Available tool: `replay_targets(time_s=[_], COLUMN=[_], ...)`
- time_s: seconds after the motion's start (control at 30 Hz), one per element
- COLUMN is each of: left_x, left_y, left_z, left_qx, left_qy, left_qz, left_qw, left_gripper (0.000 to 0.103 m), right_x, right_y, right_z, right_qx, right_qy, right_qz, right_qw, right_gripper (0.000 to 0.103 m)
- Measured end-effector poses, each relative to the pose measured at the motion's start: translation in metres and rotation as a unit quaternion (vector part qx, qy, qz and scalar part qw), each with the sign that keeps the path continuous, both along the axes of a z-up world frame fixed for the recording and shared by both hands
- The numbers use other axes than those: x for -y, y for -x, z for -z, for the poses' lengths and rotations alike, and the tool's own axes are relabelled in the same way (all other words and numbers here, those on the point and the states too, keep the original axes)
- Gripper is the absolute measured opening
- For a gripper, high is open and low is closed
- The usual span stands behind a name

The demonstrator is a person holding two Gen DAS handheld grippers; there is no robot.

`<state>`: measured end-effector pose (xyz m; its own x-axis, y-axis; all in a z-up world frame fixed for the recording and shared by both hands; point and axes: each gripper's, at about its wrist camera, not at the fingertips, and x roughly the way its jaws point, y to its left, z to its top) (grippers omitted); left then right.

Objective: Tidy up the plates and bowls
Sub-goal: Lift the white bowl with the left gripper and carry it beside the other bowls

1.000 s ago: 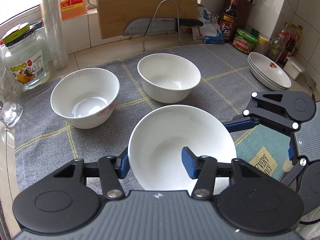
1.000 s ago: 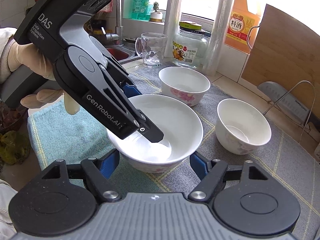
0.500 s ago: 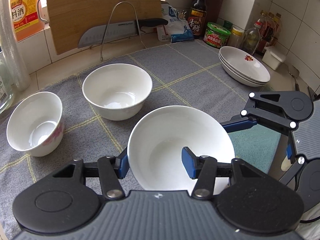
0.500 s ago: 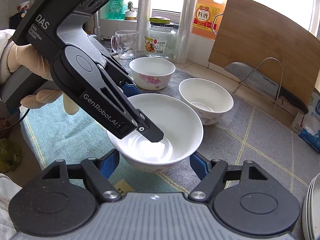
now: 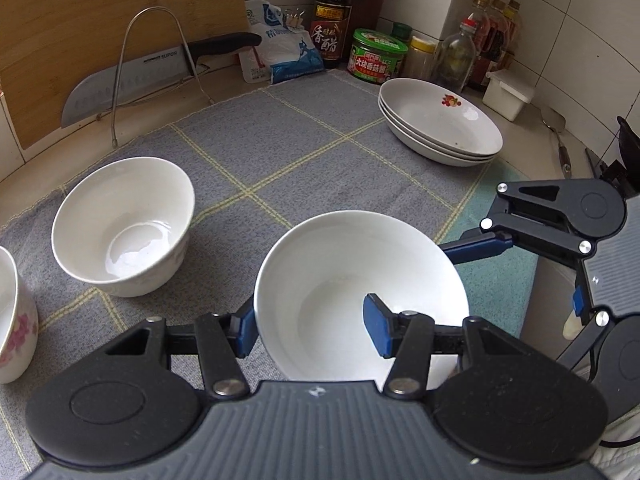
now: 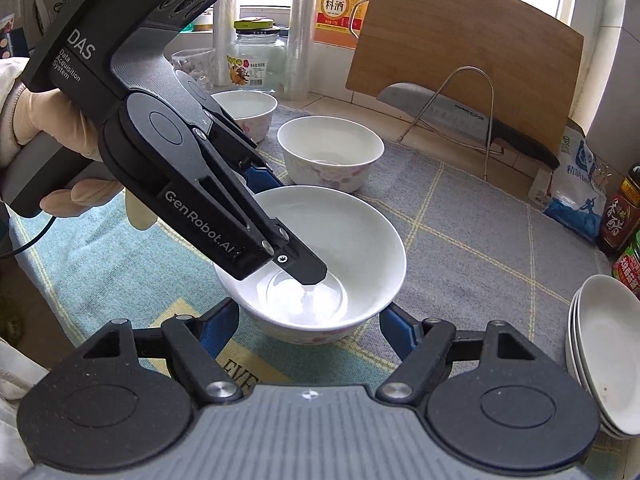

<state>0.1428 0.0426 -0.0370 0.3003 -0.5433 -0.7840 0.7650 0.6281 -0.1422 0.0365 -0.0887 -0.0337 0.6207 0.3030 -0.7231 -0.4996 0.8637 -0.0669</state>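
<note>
My left gripper (image 5: 310, 326) is shut on the near rim of a wide white bowl (image 5: 352, 276), one finger inside and one outside. The same bowl shows in the right wrist view (image 6: 332, 248), held above the cloth, with the left gripper's finger (image 6: 304, 266) inside it. My right gripper (image 6: 310, 322) is open, its fingers on either side of the bowl's base. Two smaller white bowls (image 5: 124, 220) (image 5: 12, 316) stand on the grey cloth at left. A stack of shallow plates (image 5: 440, 124) sits at the far right.
A grey checked cloth (image 5: 300, 148) covers the counter, with a teal towel (image 6: 100, 248) beside it. A knife on a wire rack (image 5: 160, 68), a cutting board (image 6: 472, 48), sauce bottles (image 5: 332, 12) and jars line the back wall.
Both grippers have swung to the right with the wide bowl. The small bowls have slid toward the left of the left wrist view and the plate stack has come closer.
</note>
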Motion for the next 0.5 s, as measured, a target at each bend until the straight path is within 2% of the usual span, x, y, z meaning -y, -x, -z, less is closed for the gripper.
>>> replay_targets(time_s=[0.5], left_x=[0.018], left_y=[-0.003], left_z=[0.009], left_qx=[-0.013], left_qy=[0.004], left_qz=[0.009], left_qw=[0.9999], left_gripper=[0.052], right_x=[0.017], right_y=[-0.001], right_z=[0.007], right_qx=[-0.014], right_qy=[0.005], right_qz=[0.016], right_qw=[1.000], right_gripper=[0.081])
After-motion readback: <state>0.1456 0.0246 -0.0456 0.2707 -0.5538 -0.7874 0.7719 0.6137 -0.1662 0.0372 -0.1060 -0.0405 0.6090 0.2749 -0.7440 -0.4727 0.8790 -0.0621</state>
